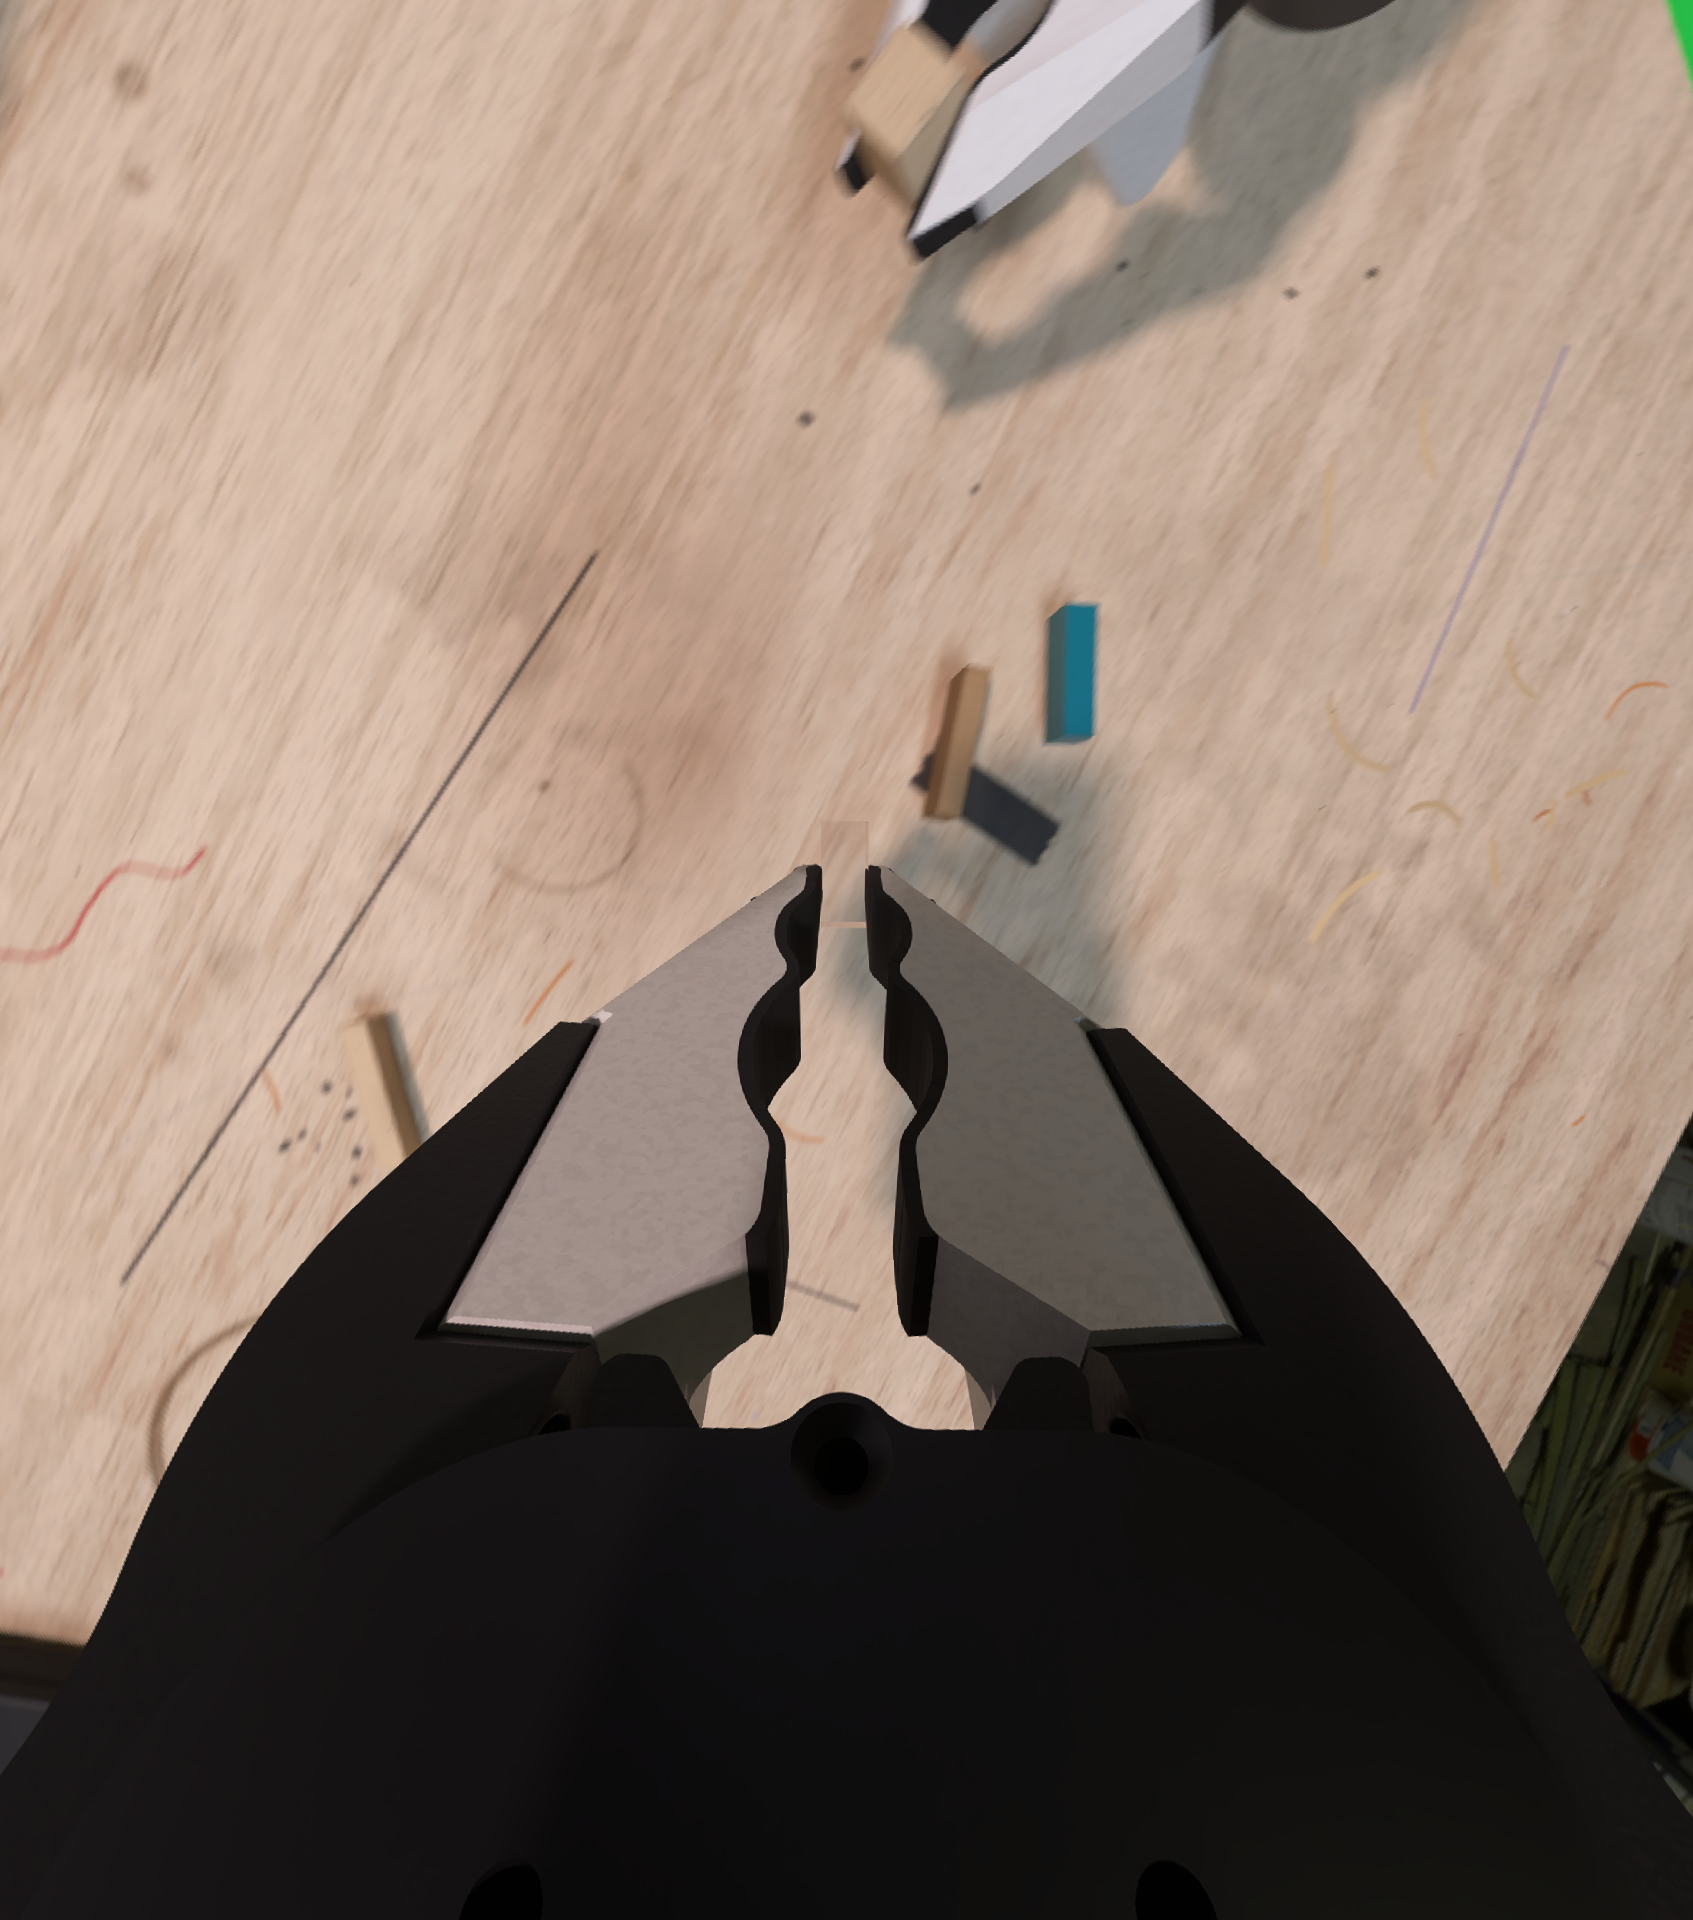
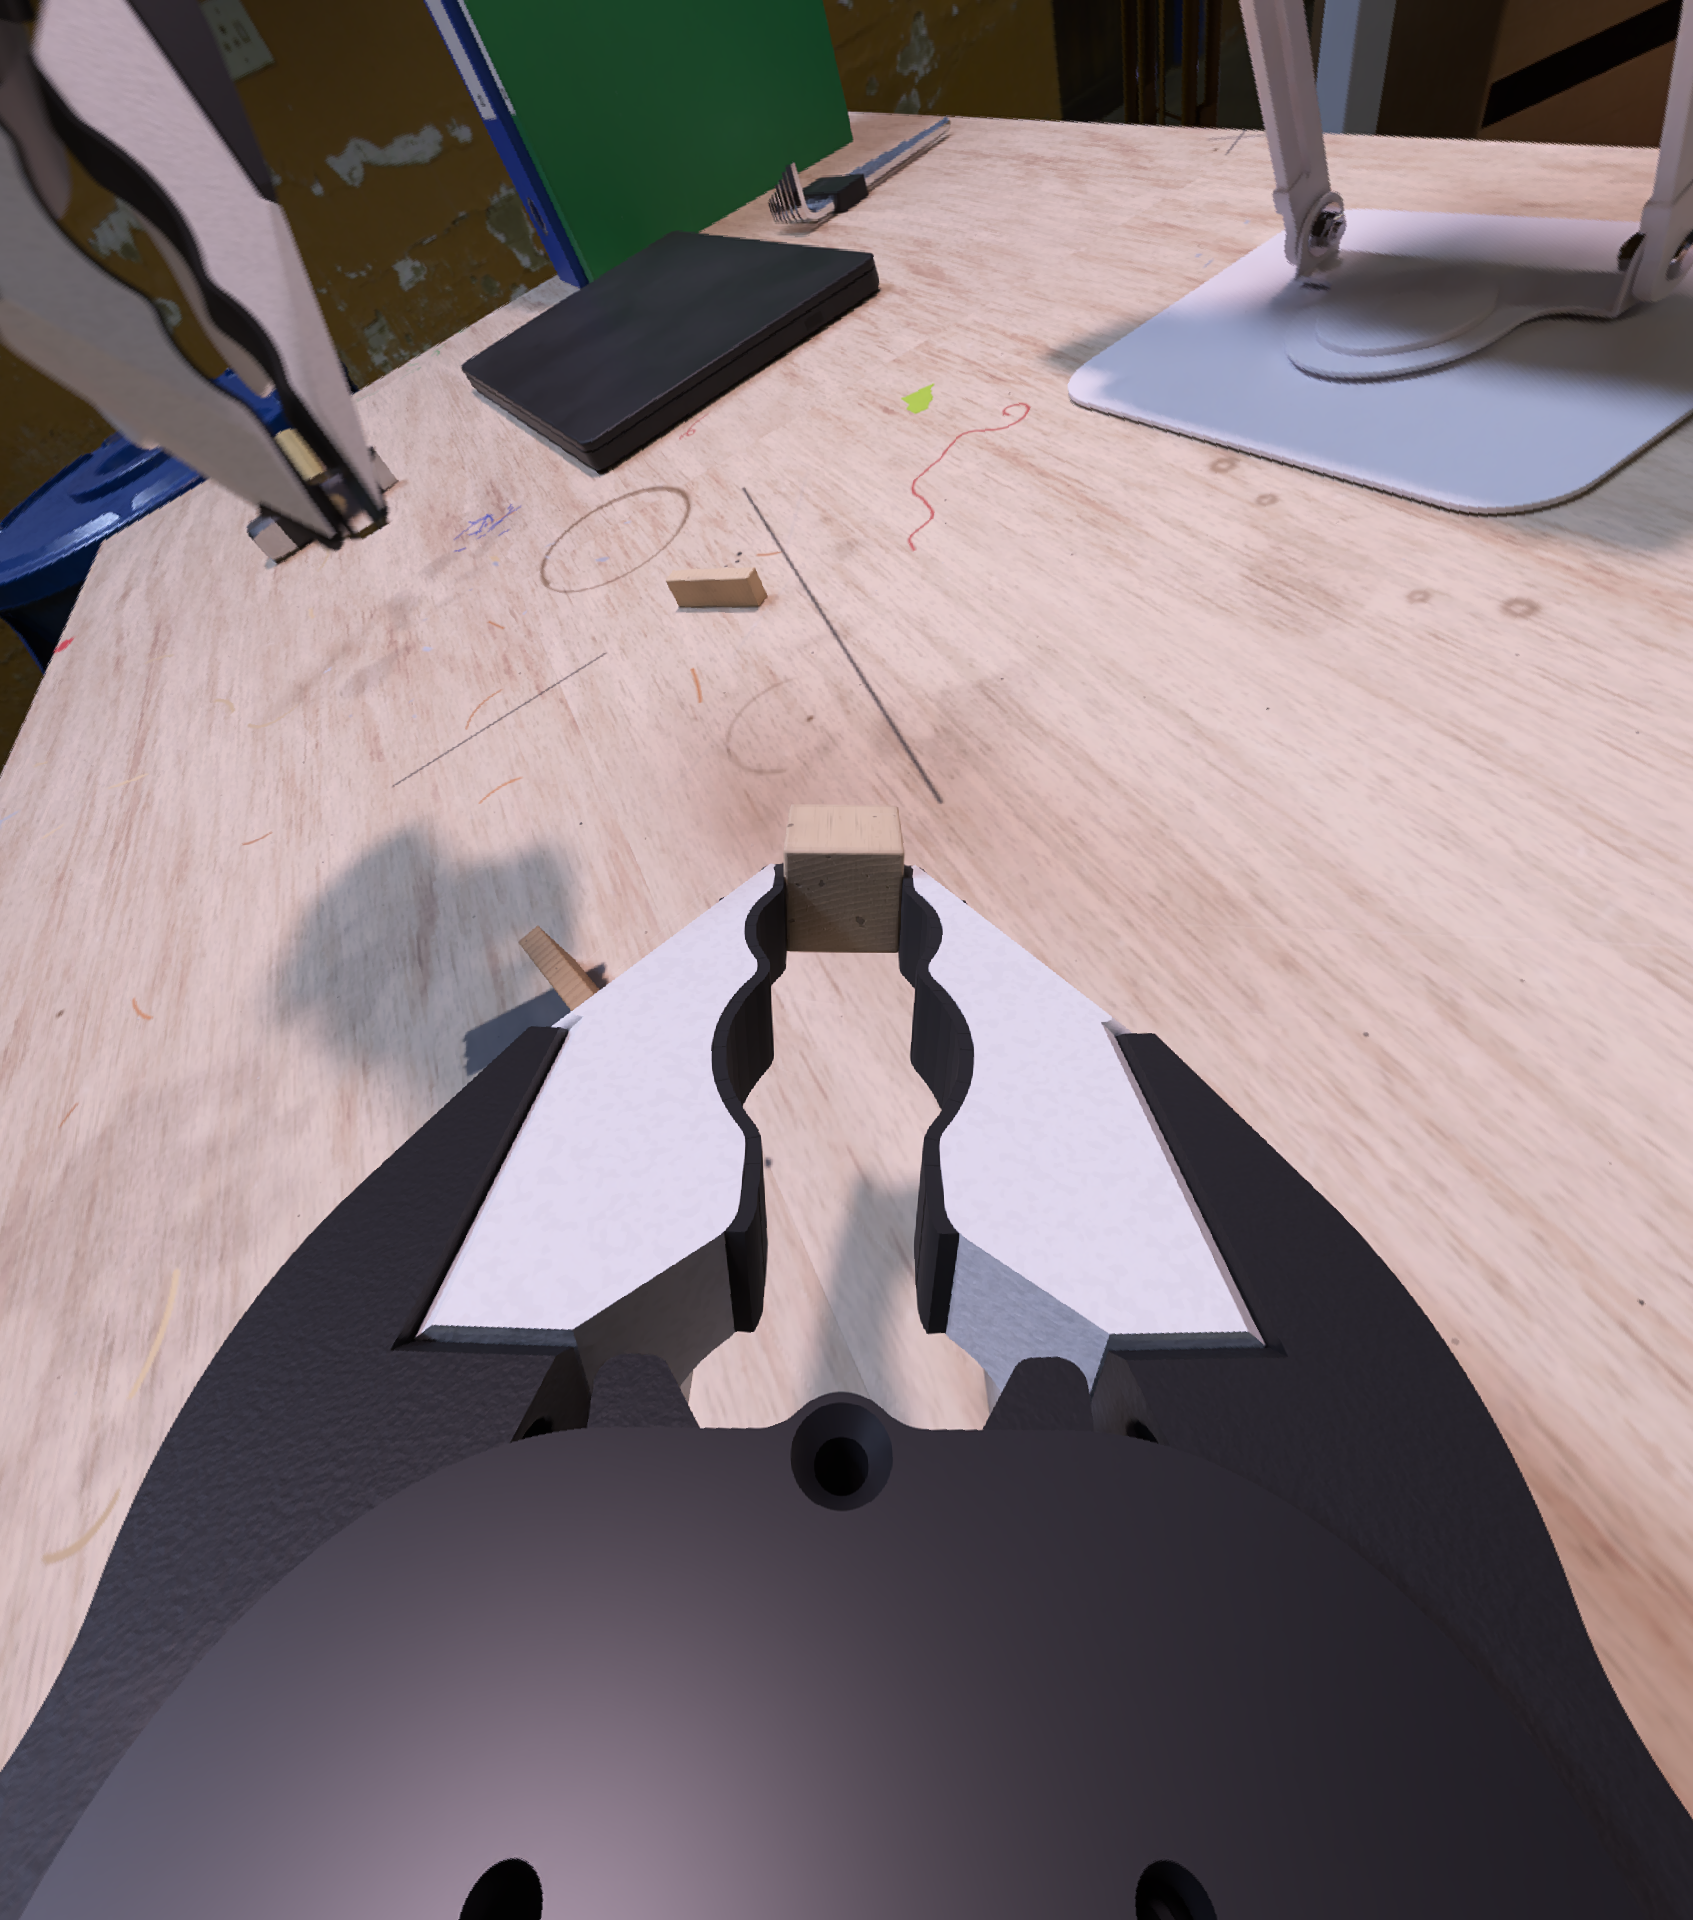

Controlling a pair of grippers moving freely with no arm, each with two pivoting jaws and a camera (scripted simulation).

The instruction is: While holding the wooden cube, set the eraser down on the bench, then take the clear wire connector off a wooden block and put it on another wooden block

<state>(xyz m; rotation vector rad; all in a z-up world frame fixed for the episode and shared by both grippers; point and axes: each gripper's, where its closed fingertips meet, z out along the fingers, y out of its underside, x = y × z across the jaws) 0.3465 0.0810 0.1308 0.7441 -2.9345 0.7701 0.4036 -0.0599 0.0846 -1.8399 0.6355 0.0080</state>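
Observation:
My left gripper (image 1: 843,873) looks down on the wooden bench (image 1: 302,520), its fingers shut on a faint clear wire connector (image 1: 844,847). In the right wrist view it (image 2: 343,514) hangs at the far left, a brass-cored clear piece (image 2: 302,457) between its fingers and a small block (image 2: 273,537) under its tips. The blue eraser (image 1: 1071,675) lies on the bench next to a wooden block (image 1: 956,743). Another wooden block (image 1: 385,1086) lies to the left. My right gripper (image 2: 842,883) is shut on the wooden cube (image 2: 842,894) above the bench, also seen in the left wrist view (image 1: 899,109).
A white stand base (image 2: 1424,384) fills the far right. A black flat box (image 2: 676,343), a green folder (image 2: 665,114) and hex keys (image 2: 800,197) sit at the back. The bench edge runs along the left, with a blue bin (image 2: 63,520) below. Wooden blocks (image 2: 717,592) (image 2: 556,961) lie mid-bench.

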